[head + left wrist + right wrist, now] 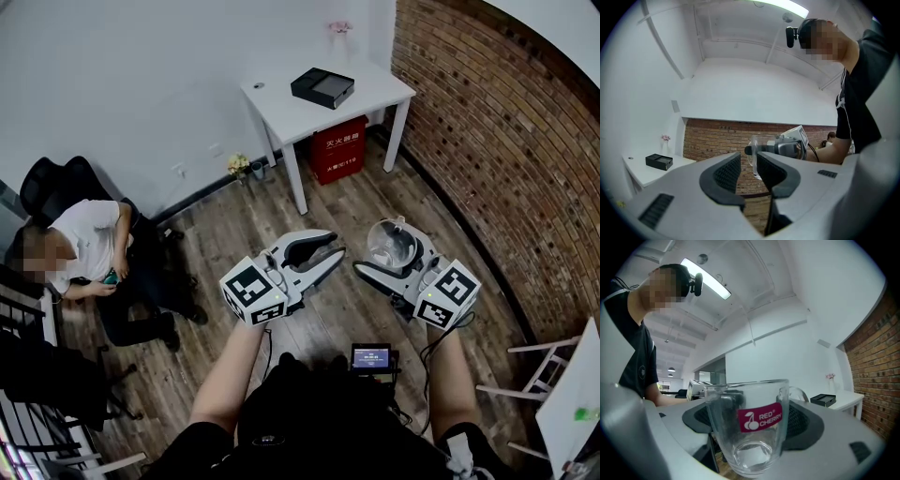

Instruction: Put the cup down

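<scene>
1. Here, my right gripper (pixel 380 246) is clenched on the cup (pixel 751 427). A pad presses each side of the clear glass, which stands upright with its handle turned away from the camera.
2. My left gripper (pixel 748 169) grasps nothing. Its jaws stand slightly apart, and only the far brick wall and the cup in the other gripper show through the gap.
3. The cup hangs in the air over the wooden floor (pixel 328 202), just beside the left gripper and well apart from the table (pixel 375 94).
4. Step in hand, as I judge it: the carry. The cup rests on no surface yet, so the put-down is not begun.
5. The next move calls for bringing the cup over a bare patch of a support, probably the table, clear of the black box (pixel 322 87). I must keep it upright, lower it until its base rests, and only then release.
</scene>
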`<state>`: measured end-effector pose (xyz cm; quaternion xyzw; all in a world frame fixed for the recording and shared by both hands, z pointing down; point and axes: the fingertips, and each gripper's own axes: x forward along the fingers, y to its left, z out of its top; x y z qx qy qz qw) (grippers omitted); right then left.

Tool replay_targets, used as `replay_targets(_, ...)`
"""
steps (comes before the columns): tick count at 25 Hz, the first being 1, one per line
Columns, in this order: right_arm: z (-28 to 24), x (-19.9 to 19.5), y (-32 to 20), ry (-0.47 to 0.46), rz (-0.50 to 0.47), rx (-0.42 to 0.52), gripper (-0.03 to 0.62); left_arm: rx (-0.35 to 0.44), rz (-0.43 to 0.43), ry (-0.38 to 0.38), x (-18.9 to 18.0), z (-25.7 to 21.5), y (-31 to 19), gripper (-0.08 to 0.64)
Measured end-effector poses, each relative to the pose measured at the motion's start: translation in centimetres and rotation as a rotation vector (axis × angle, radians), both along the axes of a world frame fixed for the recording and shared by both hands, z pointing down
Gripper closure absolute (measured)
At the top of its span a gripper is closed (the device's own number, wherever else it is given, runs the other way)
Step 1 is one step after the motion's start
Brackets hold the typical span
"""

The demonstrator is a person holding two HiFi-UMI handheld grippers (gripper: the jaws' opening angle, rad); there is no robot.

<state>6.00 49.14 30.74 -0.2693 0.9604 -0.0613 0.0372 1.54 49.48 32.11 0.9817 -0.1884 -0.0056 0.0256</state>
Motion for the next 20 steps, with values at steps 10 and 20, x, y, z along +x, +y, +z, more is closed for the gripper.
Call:
replay_targets(10, 1.0, 2.1, -2.1, -0.008, -0.026, -0.021, 0.187, -0.019, -0.026, -0.002, 2.1, 1.1, -2.2, 0.462)
replay_targets(20, 1.8, 2.4, -7.0, -0.002, -0.021, -0.016, 0.187, -0.014, -0.024, 0.008, 2.6, 2.2, -7.6, 0.462)
